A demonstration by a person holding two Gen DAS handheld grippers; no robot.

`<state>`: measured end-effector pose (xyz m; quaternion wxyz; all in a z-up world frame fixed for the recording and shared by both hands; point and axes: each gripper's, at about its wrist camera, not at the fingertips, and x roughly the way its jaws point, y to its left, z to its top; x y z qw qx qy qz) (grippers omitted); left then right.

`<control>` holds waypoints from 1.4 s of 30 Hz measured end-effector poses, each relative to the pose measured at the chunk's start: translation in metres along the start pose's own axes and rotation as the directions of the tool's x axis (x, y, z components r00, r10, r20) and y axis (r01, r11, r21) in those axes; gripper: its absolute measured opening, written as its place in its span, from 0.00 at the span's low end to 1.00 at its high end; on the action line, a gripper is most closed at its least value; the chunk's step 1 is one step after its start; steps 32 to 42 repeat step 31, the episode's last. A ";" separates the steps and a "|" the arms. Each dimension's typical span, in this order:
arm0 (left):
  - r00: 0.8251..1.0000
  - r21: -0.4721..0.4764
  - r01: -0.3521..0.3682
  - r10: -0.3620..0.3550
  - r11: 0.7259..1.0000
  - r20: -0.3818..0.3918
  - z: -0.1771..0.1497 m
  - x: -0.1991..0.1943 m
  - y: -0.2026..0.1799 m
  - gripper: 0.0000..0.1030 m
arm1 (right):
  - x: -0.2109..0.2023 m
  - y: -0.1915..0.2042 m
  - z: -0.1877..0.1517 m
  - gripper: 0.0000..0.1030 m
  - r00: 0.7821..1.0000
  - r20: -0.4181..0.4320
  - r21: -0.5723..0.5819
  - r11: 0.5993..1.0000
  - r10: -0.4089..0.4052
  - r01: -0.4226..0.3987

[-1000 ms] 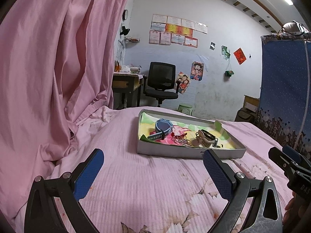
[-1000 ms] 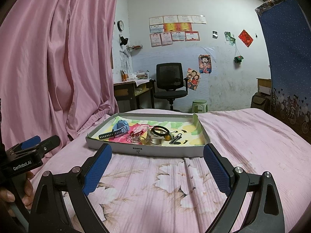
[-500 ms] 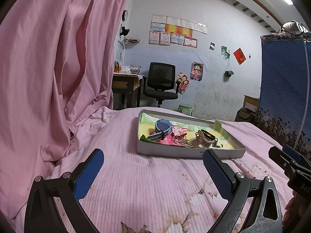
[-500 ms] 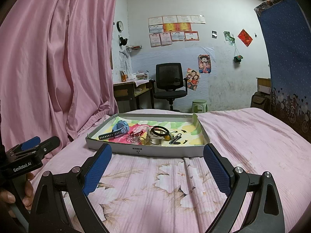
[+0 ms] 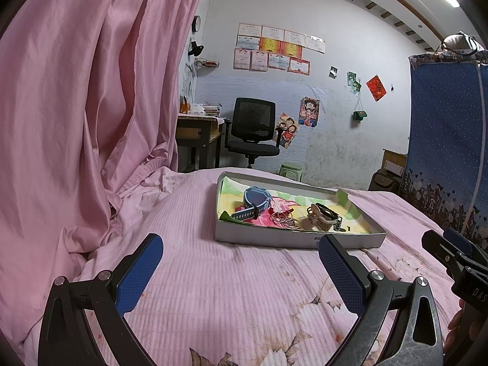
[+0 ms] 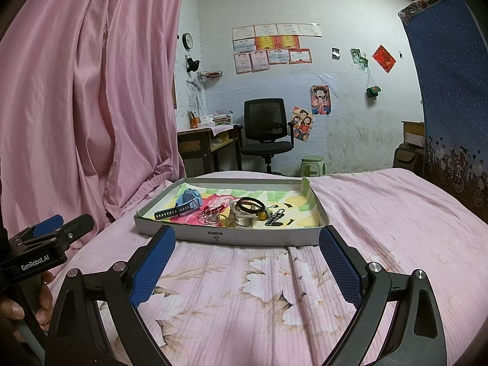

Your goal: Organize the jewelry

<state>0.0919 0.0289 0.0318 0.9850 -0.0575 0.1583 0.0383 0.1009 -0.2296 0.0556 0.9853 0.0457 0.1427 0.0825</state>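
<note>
Jewelry [image 6: 238, 213] lies in a shallow tray [image 6: 244, 238] on the pink bedsheet [image 6: 274, 299], just beyond the right gripper [image 6: 247, 244] and further ahead of the left gripper [image 5: 239, 254]. Both grippers stand wide apart, holding nothing. In the tray, a blue watch [image 6: 189, 201] sits left of rings [image 6: 210, 216] and a black bracelet [image 6: 251, 204].

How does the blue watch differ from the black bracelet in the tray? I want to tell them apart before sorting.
The blue watch has a chunky blue case and a dark notched strap stretched out flat; the black bracelet is a thin plain closed loop. The watch lies at the tray's left end, the bracelet nearer its middle. Both rest loose inside the tray, ungripped.
</note>
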 end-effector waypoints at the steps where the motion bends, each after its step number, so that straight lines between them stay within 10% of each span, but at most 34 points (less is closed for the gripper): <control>1: 1.000 0.000 -0.001 0.001 1.000 0.000 0.000 0.000 0.000 1.00 | 0.000 0.000 0.000 0.90 1.000 0.000 0.000 1.000 0.000 0.000; 42: 0.999 0.003 -0.018 0.019 1.000 -0.040 -0.005 0.008 0.002 1.00 | 0.001 -0.003 -0.006 0.90 1.000 -0.018 0.003 1.000 -0.003 0.003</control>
